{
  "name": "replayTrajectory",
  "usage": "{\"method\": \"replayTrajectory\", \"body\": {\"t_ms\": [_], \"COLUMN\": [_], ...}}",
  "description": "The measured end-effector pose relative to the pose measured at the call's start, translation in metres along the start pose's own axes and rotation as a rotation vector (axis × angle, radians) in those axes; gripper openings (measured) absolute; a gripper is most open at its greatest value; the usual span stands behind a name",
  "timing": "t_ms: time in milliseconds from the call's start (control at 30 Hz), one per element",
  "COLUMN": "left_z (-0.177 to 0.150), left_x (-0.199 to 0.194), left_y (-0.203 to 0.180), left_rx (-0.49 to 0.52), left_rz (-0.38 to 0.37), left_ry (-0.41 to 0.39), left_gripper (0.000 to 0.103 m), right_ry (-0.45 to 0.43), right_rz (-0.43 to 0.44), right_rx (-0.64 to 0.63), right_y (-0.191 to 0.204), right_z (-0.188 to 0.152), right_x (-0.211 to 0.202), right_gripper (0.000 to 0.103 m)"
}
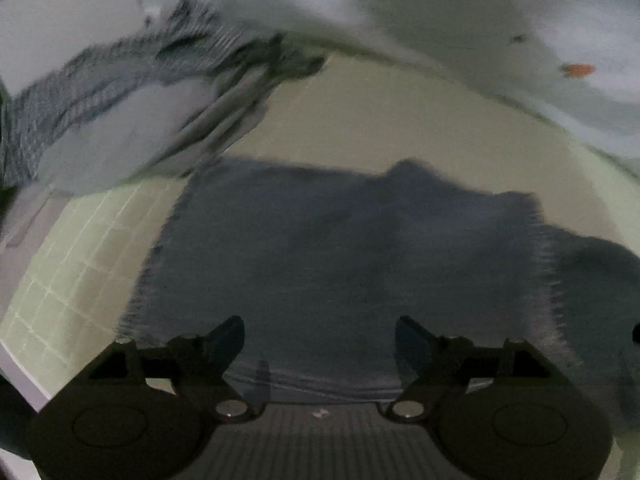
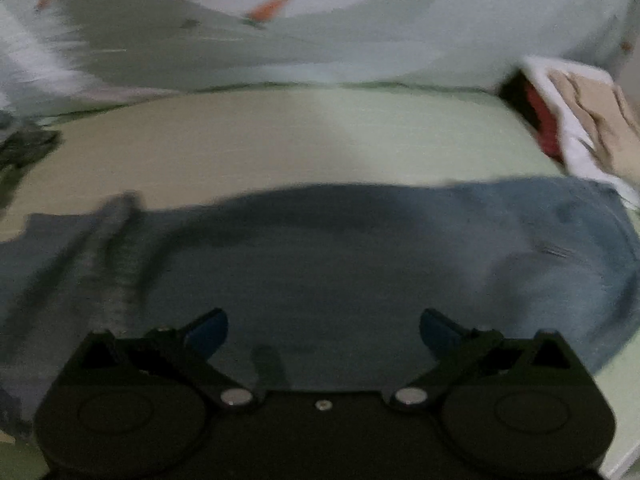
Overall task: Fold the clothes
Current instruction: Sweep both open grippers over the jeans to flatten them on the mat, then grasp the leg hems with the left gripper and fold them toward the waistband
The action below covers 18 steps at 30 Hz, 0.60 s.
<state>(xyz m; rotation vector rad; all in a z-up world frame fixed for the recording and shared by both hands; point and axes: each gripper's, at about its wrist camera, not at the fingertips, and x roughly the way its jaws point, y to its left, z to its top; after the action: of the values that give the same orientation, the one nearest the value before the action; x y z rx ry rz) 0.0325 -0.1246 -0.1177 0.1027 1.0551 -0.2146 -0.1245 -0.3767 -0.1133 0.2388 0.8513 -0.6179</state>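
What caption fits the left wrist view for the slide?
Open left claw poised over frayed-edged denim garment spread on a pale green surface, nothing gripped.

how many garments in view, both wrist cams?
3, though blur may hide more. Denim piece spread flat ahead of both tongs; grey-and-white garment far left in the left view; folded stack far right in the right view.

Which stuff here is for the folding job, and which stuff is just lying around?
For the job:
- blue denim garment, spread flat on the pale green surface
- left hand-held gripper, open
- right hand-held gripper, open

Just lying about:
- grey knitted garment, heaped at the far left
- stack of folded cloths at the far right
- pale sheet with orange marks behind
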Motion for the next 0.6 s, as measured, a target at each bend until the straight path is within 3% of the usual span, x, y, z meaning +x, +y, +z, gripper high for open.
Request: {"method": "replayTrajectory", "body": {"t_ms": [200,267,333,433,600], "left_z": [0.021,0.027,0.028,0.028,0.021], "left_x": [0.023,0.026,0.026,0.031,0.037], "left_y": [0.062,0.075,0.082,0.088,0.097], "left_rx": [0.038,0.052,0.066,0.060,0.075], "left_rz": [0.032,0.027,0.014,-0.001,0.006], "left_ry": [0.019,0.023,0.026,0.025,0.036], "left_gripper": [0.083,0.083,0.083,0.083,0.083], "right_ry": [-0.069,-0.061,-0.045,0.015,0.060], "right_rz": [0.095,0.099,0.093,0.098,0.106], "right_rx": [-0.081,-0.108,-0.145,-0.161,-0.114], "right_y": [0.097,0.115,0.127,0.133,0.132], "right_z": [-0.011,-0.015,-0.018,-0.023,-0.030], "right_x": [-0.011,-0.010,-0.008,0.000,0.010], "right_gripper": [0.103,0.095,0.073,0.048,0.046]}}
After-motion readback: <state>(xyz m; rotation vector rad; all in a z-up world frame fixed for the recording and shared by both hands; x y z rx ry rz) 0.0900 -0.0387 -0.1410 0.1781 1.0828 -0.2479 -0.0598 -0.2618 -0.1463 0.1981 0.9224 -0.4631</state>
